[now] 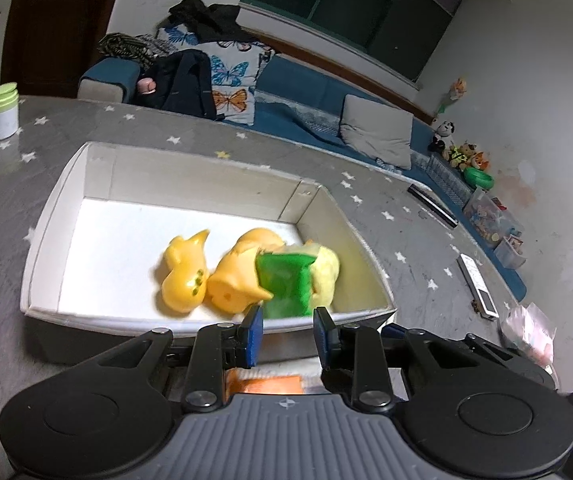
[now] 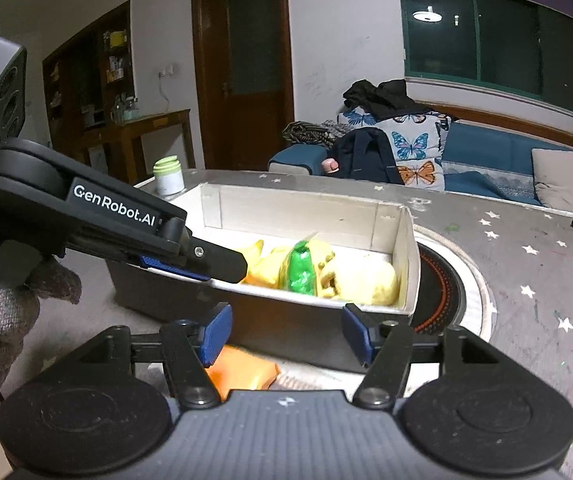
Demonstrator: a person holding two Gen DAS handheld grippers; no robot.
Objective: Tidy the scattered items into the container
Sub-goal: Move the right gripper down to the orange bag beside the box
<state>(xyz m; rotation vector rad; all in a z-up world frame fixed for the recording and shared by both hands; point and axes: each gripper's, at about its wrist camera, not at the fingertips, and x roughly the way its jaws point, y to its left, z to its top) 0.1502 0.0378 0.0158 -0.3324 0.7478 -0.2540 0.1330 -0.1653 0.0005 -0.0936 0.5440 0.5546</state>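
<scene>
A white cardboard box (image 1: pixel 62 184) sits on the grey star-patterned table. Inside lie two orange-yellow toy figures (image 1: pixel 184 276), a green piece (image 1: pixel 286 280) and a pale yellow toy (image 1: pixel 326 270). My left gripper (image 1: pixel 288 330) is open and empty just above the box's near rim. In the right wrist view the box (image 2: pixel 406 264) holds the same toys (image 2: pixel 300 268). My right gripper (image 2: pixel 288 334) is open in front of the box's near wall. An orange item (image 2: pixel 242 372) lies on the table under it, and also shows under the left gripper (image 1: pixel 270 385). The left gripper's fingers (image 2: pixel 214 260) reach over the box rim.
A white jar with a green lid (image 1: pixel 1 114) stands at the table's far left. A remote (image 1: pixel 478 286) and a dark bar (image 1: pixel 432 206) lie to the right. A round black-and-white disc (image 2: pixel 446 284) lies beside the box. A sofa with cushions is behind the table.
</scene>
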